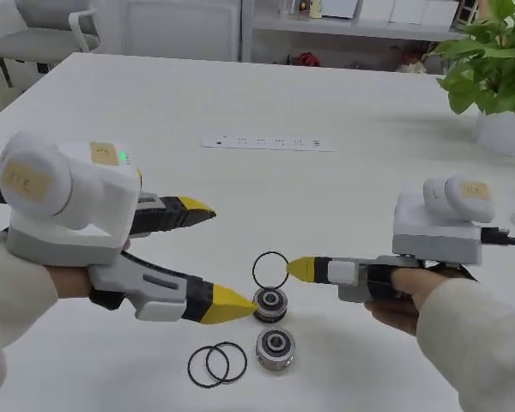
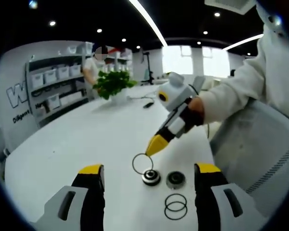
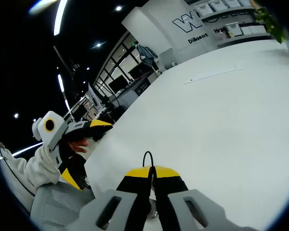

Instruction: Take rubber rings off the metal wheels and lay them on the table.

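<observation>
— Right jaws?
— My right gripper (image 1: 293, 268) is pinched shut on a thin black rubber ring (image 1: 270, 270). The ring stands out from the yellow tips, its lower edge meeting a metal wheel (image 1: 269, 302). Can't tell if it's clear of the wheel.
— Left?
— My left gripper (image 1: 233, 257) gapes wide, holding nothing, with its lower tip just beside that same wheel.
— Further out?
— A second wheel (image 1: 275, 348) sits just nearer me. Two loose rings (image 1: 216, 363) overlap flat on the white table (image 1: 352, 197) beside it. A power strip (image 1: 268, 142) lies well beyond.
</observation>
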